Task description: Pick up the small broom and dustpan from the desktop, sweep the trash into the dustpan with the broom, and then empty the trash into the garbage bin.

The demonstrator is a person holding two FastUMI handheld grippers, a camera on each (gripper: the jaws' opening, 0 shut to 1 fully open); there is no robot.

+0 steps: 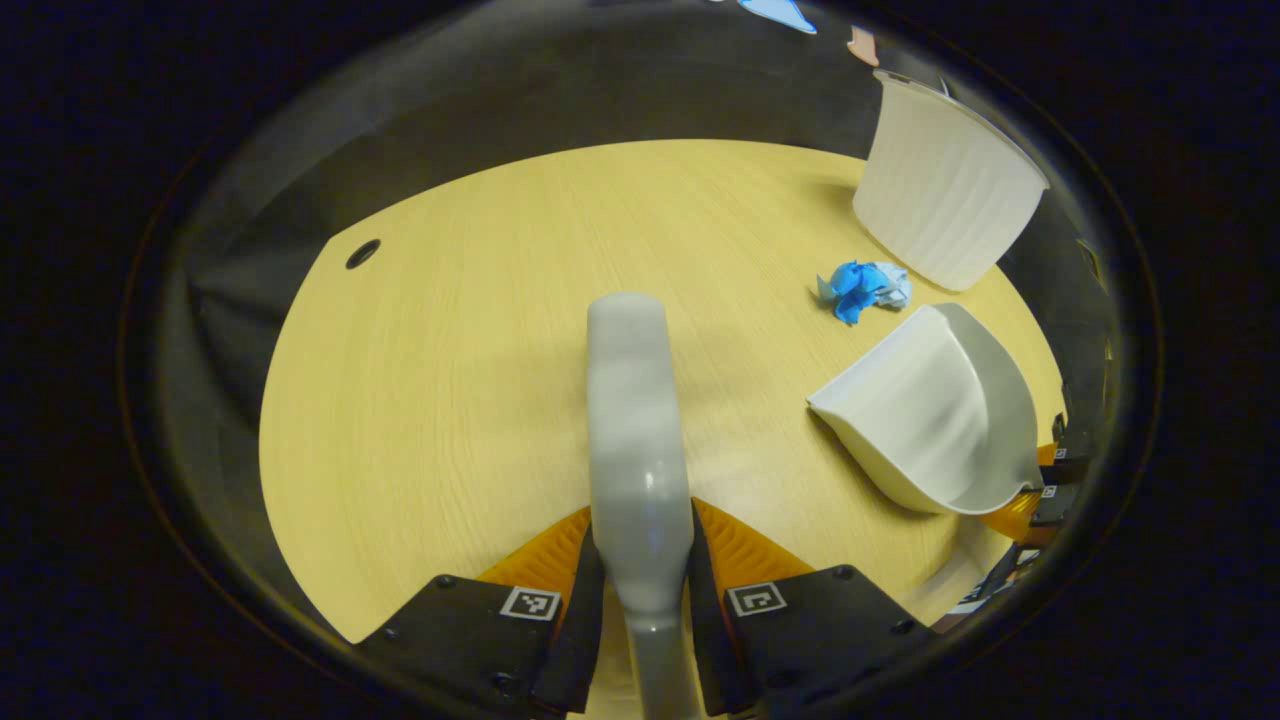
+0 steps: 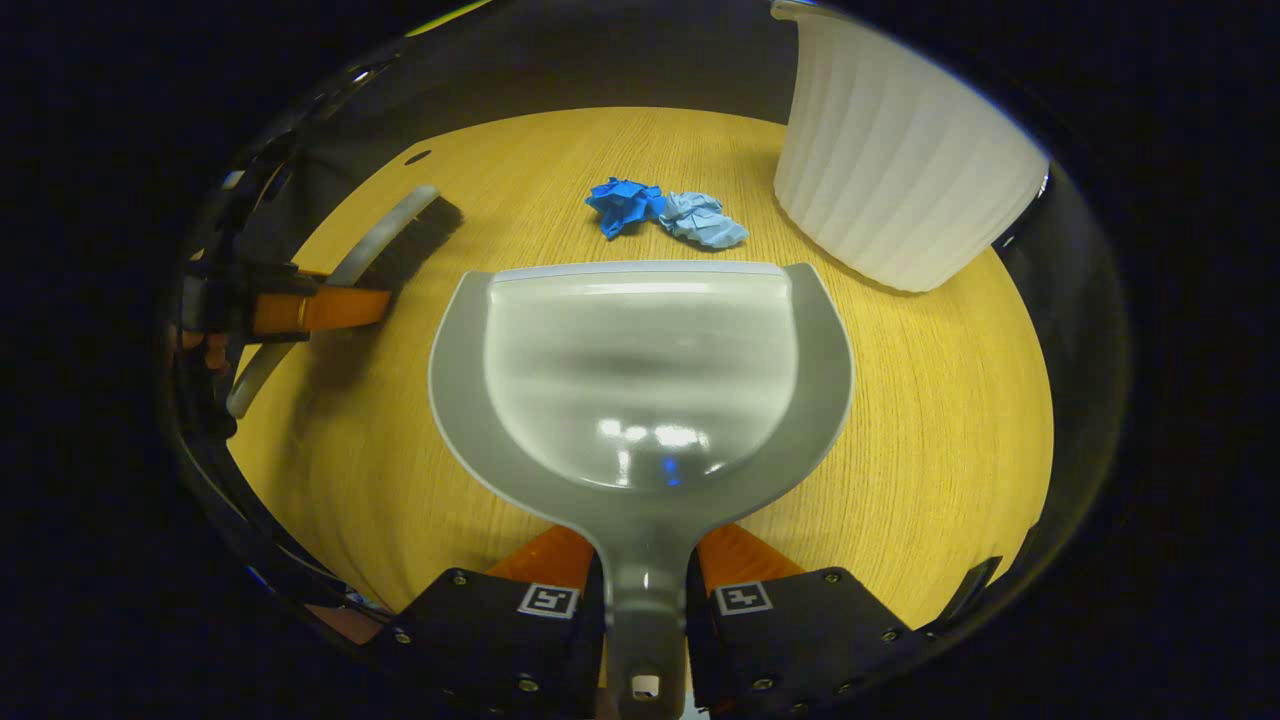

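trash [image 2: 665,215]: two crumpled blue wads on the desk [image 2: 930,420], just past the pan lip, near the bin [image 2: 900,160]
pan [image 2: 640,370]: right gripper [image 2: 645,590] pinches its handle; keep the lip flat to the desk
broom [image 1: 635,430]: left gripper [image 1: 640,590] clamps its handle; you bring bristles behind the wads, sweep toward the pan
bin: don't knock it

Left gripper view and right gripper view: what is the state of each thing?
broom: gripped by left gripper, shut on its handle
dustpan: empty, held by right gripper
paper scraps: crumpled, unswept, lying on desktop
garbage bin: upright on desktop
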